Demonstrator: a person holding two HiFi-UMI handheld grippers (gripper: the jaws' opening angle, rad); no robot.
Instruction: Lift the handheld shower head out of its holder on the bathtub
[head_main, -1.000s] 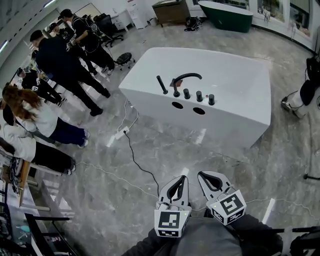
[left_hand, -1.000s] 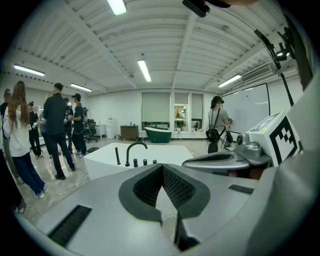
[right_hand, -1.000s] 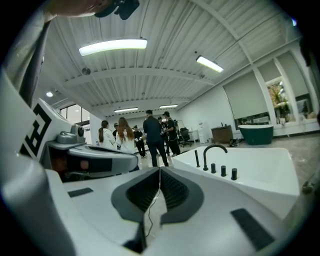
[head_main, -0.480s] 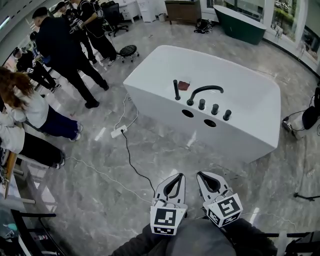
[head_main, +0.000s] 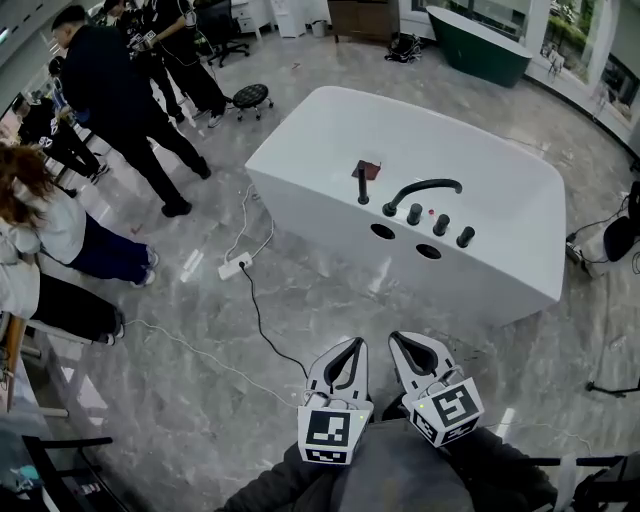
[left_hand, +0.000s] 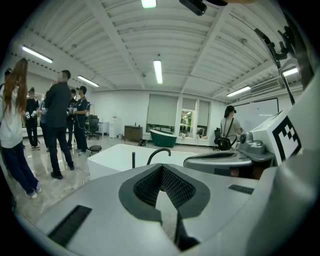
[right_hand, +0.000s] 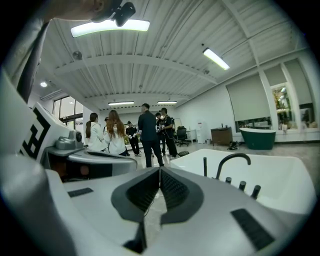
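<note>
Approach: left gripper (head_main: 349, 345) and right gripper (head_main: 399, 340), both closed and empty, hang well short of the bathtub (head_main: 455, 278); next I should open one at its rim-mounted handheld shower head (head_main: 363, 186).

The bathtub (head_main: 480, 140) has a smooth, glossy white shell. The shower head (head_main: 364, 188), spout (head_main: 425, 186) and knobs (head_main: 441, 224) on its rim are black with a matt finish. The floor (head_main: 200, 340) is grey veined tile, polished enough to reflect the lights. The left gripper (head_main: 356, 344) and right gripper (head_main: 399, 339) have smooth, matt light-grey plastic shells. Their pads (left_hand: 176, 187) are dark and finely ribbed. A second tub (head_main: 490, 48) is glossy dark green.
</note>
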